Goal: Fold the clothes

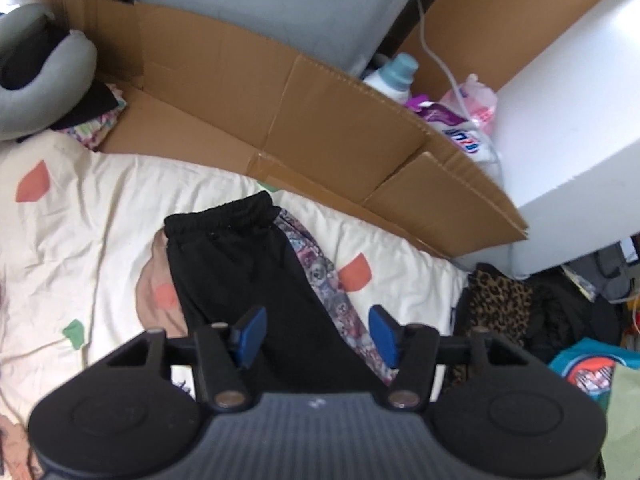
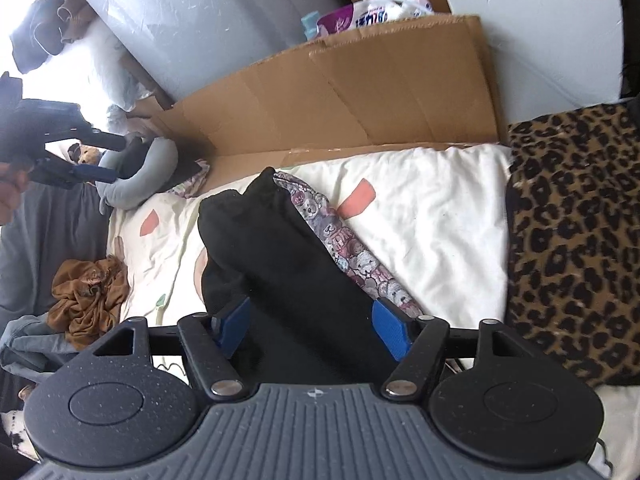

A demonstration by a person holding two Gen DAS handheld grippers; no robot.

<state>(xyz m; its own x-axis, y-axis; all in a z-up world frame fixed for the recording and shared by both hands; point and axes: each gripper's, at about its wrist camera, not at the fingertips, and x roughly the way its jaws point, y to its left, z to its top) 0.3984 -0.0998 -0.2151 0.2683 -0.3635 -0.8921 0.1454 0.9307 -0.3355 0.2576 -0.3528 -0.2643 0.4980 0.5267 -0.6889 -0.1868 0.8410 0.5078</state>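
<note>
Black pants [image 1: 240, 264] lie lengthwise on the cream bedsheet [image 1: 92, 208], elastic waistband at the far end. A bear-print strip [image 1: 320, 276] runs along their right edge. My left gripper [image 1: 318, 332] hovers open over the near part of the pants, with nothing between its blue pads. In the right wrist view the same pants [image 2: 280, 256] look folded in half, with the bear-print strip [image 2: 352, 252] beside them. My right gripper [image 2: 312, 324] is open above their near end. The left gripper [image 2: 96, 160] appears far left, raised in a hand.
A flattened cardboard box [image 1: 280, 112] lines the far side of the bed. A leopard-print cloth [image 2: 572, 232] lies on the right and a crumpled brown garment [image 2: 88, 300] on the left. A grey neck pillow [image 1: 44, 80], detergent packs [image 1: 460, 116] and a white cabinet [image 1: 568, 120] stand around.
</note>
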